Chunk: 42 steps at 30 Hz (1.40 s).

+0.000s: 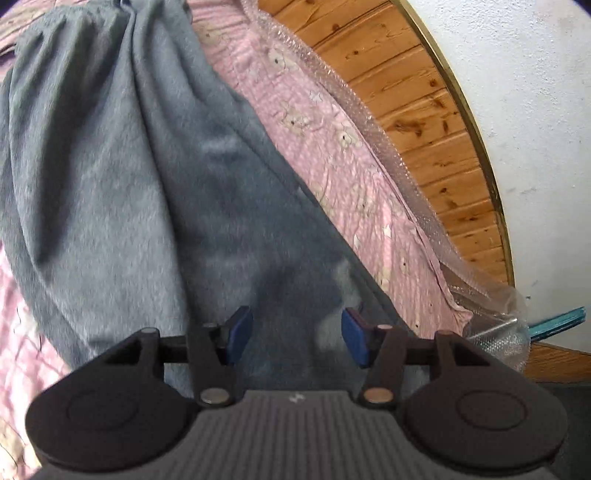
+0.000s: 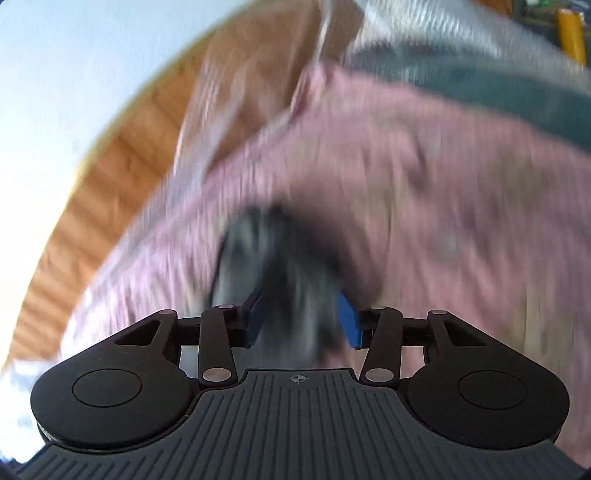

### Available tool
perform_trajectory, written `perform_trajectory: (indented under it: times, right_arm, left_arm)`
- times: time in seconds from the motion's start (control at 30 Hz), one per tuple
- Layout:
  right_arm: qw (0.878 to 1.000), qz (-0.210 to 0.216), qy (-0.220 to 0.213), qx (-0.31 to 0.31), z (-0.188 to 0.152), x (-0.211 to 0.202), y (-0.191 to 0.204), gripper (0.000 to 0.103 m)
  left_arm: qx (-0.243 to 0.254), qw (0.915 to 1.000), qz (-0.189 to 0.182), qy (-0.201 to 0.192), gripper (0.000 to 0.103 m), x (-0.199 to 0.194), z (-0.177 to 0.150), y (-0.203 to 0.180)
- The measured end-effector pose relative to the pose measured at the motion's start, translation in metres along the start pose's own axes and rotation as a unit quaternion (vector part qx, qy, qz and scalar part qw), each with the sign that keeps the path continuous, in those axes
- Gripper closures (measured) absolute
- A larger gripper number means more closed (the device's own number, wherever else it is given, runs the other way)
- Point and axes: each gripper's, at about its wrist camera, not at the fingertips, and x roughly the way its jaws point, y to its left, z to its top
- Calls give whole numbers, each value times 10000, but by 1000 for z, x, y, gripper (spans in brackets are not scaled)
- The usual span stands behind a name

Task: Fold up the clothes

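Note:
A grey fleece garment (image 1: 155, 177) lies in long folds across a pink bear-print bedsheet (image 1: 332, 155). My left gripper (image 1: 297, 336) hovers low over its near end, open, and the grey cloth passes under and between the blue pads (image 1: 355, 338) without being pinched. The right wrist view is heavily blurred by motion. There my right gripper (image 2: 301, 321) is shut on a bunched wad of the grey garment (image 2: 273, 258), which sticks up between its blue pads (image 2: 349, 325) above the pink sheet (image 2: 424, 192).
Bubble wrap (image 1: 373, 122) runs along the bed's edge beside a wooden panel (image 1: 424, 110) and a white wall (image 1: 524, 92). A teal object (image 1: 557, 321) lies at the right. More grey cloth (image 2: 498, 85) and a yellow object (image 2: 572, 33) show at the upper right of the right wrist view.

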Motion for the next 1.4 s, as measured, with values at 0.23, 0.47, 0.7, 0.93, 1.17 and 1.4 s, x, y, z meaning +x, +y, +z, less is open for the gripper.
perform_trajectory:
  times: [0.23,0.47,0.7,0.93,1.17,1.4]
  right_arm:
    - [9980,-226,-115,586,-10,35,-11,45]
    - [9977,277,-515,335,19,30,-1,94]
    - [9910,1247,-184,-444,53,26,8,94]
    - [9865,1351,-113,-915,94,17,4,89]
    - [9934,1106,47,293,94,8,-73,78]
    - [9902,1135,292,765,64,15,-118,71]
  left_arm:
    - [458,9989,-61,76,49,-19,-32,-28]
    - [2369,9715,-6,68,43,13,-71,-150]
    - [5185,8525,382,547,38,154,-178,-323]
    - [7063,7026,412,758,41,259,-282,-394]
    - [8028,5844,780,896,42,345,-342,-399]
    - [5388,8409,-174,481,101,298,-221,-417]
